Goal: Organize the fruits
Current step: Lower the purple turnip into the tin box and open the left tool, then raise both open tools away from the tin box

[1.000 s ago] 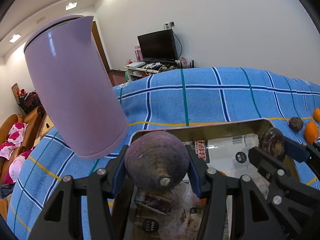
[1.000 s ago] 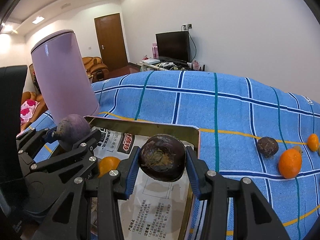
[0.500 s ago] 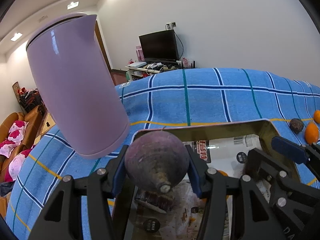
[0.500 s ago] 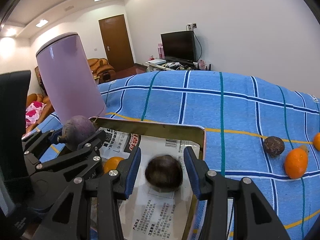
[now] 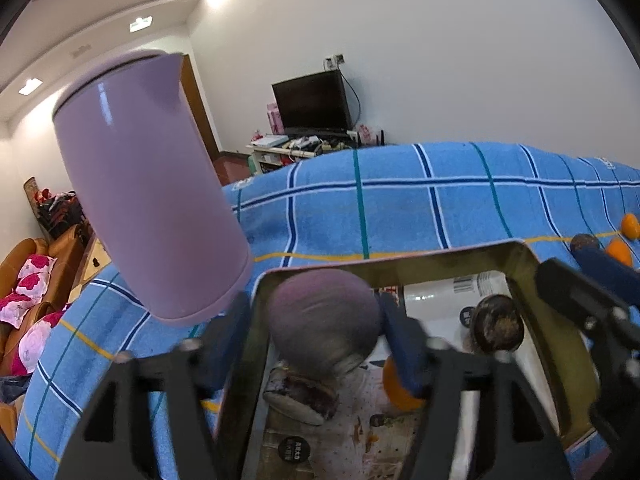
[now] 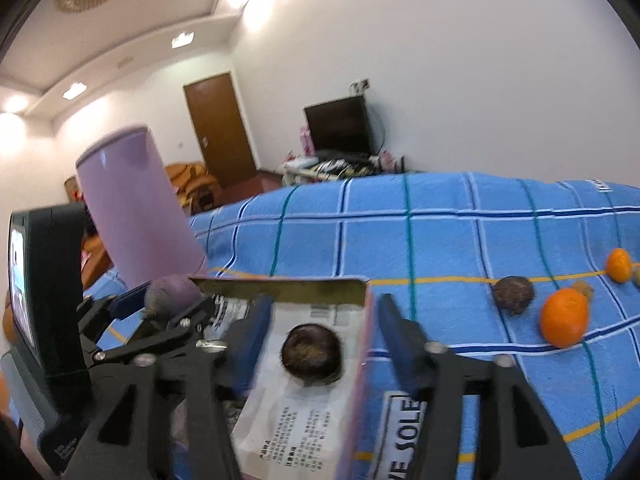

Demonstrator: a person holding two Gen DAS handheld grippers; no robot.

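A gold metal tray [image 5: 516, 256] lined with printed paper sits on the blue checked cloth. My left gripper [image 5: 316, 330] is open over the tray's left end; a purple mangosteen [image 5: 324, 330] sits blurred between its spread fingers, seemingly loose. It also shows in the right wrist view [image 6: 172, 294]. My right gripper [image 6: 320, 332] is open and empty above a dark brown passion fruit [image 6: 312, 354] lying on the paper in the tray [image 6: 280, 288]. That fruit also shows in the left wrist view [image 5: 498, 328]. An orange [image 5: 400, 388] lies in the tray, partly hidden.
A tall lilac kettle [image 5: 152, 200] stands just left of the tray. On the cloth to the right lie a dark passion fruit [image 6: 514, 294], a big orange [image 6: 564, 322] and a small orange [image 6: 619, 265]. Stains and a fruit husk [image 5: 304, 396] lie in the tray.
My right gripper opened and dropped the passion fruit into the tray, then pulled back right. My left gripper has opened around the mangosteen, which is sinking toward the tray.
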